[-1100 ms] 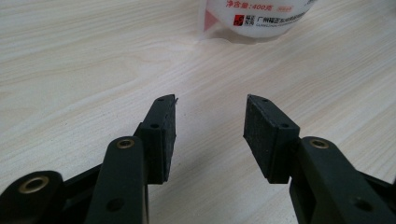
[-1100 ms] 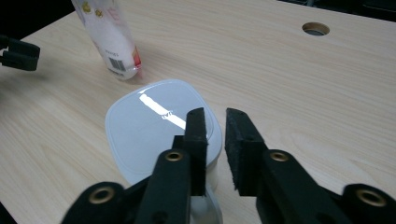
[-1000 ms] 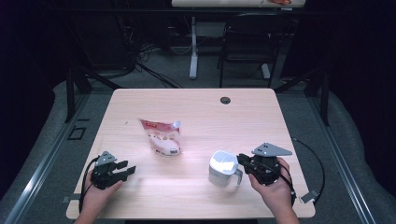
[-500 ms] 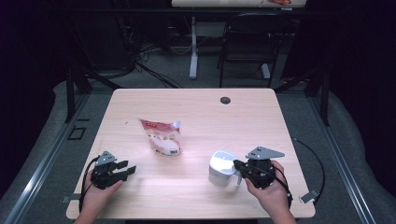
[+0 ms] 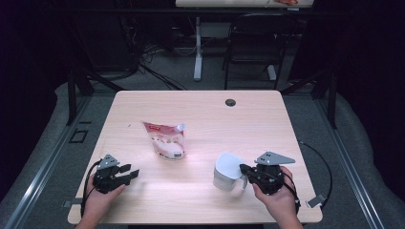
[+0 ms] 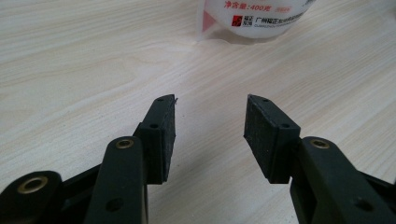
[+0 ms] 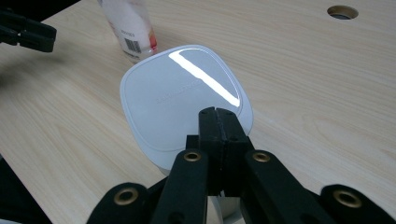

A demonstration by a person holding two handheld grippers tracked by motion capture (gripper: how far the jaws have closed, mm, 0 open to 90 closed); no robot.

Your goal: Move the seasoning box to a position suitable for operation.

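Note:
A white lidded container point(image 5: 227, 169) with a side handle stands on the table's front right. My right gripper point(image 5: 242, 168) sits just right of it with its jaws shut, pads pressed together at the lid's near rim point(image 7: 217, 112); nothing shows between the tips. The glossy lid point(image 7: 182, 98) lies right ahead of them. A white and red spouted pouch point(image 5: 166, 140) lies left of centre. At the front left my left gripper point(image 5: 132, 170) rests low over the wood, open and holding nothing point(image 6: 210, 116), with the pouch's printed end point(image 6: 254, 16) ahead of it.
The light wooden table point(image 5: 200, 109) has a round cable hole point(image 5: 230, 102) at its far edge. A chair and desk legs stand on the dark floor beyond. Cables trail from both grippers off the front edge.
My right gripper has edged slightly left, closer to the white container. The left gripper, the pouch and the container have stayed put.

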